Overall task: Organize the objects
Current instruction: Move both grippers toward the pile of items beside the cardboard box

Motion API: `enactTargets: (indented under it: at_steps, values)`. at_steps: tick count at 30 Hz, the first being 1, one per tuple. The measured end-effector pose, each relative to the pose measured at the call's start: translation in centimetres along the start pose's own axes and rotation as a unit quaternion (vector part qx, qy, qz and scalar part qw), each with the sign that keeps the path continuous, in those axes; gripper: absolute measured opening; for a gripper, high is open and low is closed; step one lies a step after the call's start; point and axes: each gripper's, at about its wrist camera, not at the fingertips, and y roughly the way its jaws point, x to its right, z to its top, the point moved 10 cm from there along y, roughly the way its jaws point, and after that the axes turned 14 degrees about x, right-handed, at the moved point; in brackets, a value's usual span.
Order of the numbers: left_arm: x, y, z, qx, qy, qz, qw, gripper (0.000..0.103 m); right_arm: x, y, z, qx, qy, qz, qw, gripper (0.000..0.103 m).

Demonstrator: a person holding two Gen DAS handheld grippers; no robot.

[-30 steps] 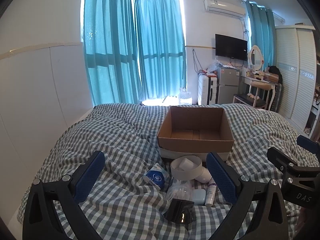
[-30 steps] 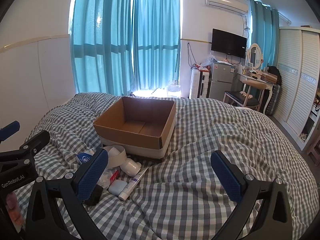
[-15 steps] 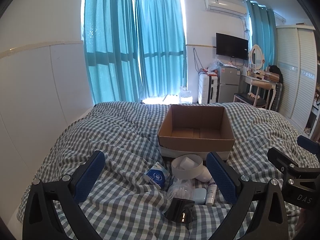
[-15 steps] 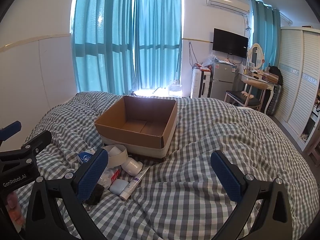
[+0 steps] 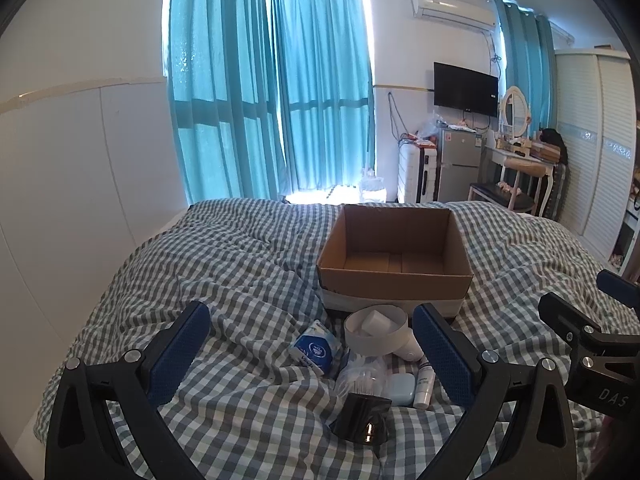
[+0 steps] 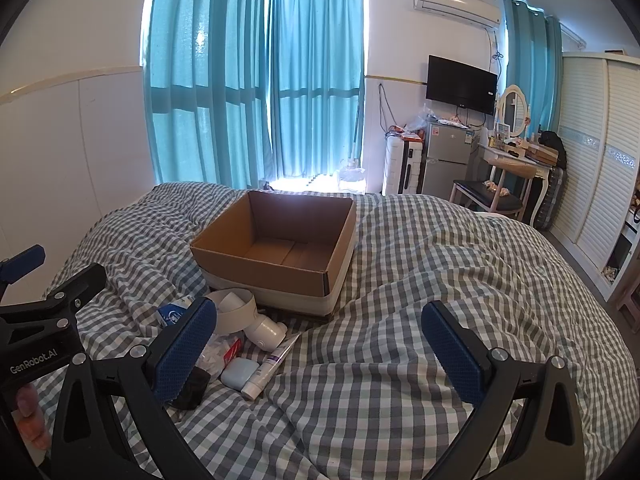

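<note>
Cardboard box (image 5: 394,258): we see it open-topped on the checked duvet (image 6: 420,320), our landmark; bare floor flaps inside, nothing in it.
Pile: all loose items lie on the duvet just before the box's near wall, toward its left corner.
White tape ring (image 5: 376,334): nearest the box; a small white block sits inside the ring.
White jar (image 6: 266,330): on its side, touching the ring, just before the box.
Blue packet (image 5: 314,347): left of the ring; round logo, print too small for us to read.
Clear wrapper (image 5: 362,378): nearer us than the ring; the right view shows red inside it.
Pale blue case (image 6: 239,373): beside the white tube (image 6: 268,366); the tube's purple label is unreadable.
Black object (image 5: 362,420): farthest of the pile from the box.
Left gripper (image 5: 312,354): jaws spread wide, holding nothing, above the pile.
Right gripper (image 6: 320,350): jaws spread wide, empty, over bare duvet right of the pile.
Writing: "GenRobot.AI" on the left gripper's body, right view only; "DAS" on the right gripper's body, left view only.
</note>
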Motion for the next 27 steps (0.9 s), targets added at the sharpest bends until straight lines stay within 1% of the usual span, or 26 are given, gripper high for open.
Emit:
enactTargets:
  at_steps: [15,20,27]
  values:
    - [-0.4,0.1,-0.3,-0.009,-0.004,0.007,0.9999,0.103,0.0,0.1,-0.2,-0.002,0.004,0.005,1.000,0.103]
    - [-0.7,0.5,-0.9,-0.023,0.002,0.013,0.9996,0.103,-0.4,0.4,-0.5,-0.007,0.002,0.011,1.000,0.103]
    - [-1.3,1.7,-2.2,-0.045,-0.003,0.016,0.9988,0.103,-1.0,1.4,-1.1,-0.017,-0.001,0.018,1.000,0.103]
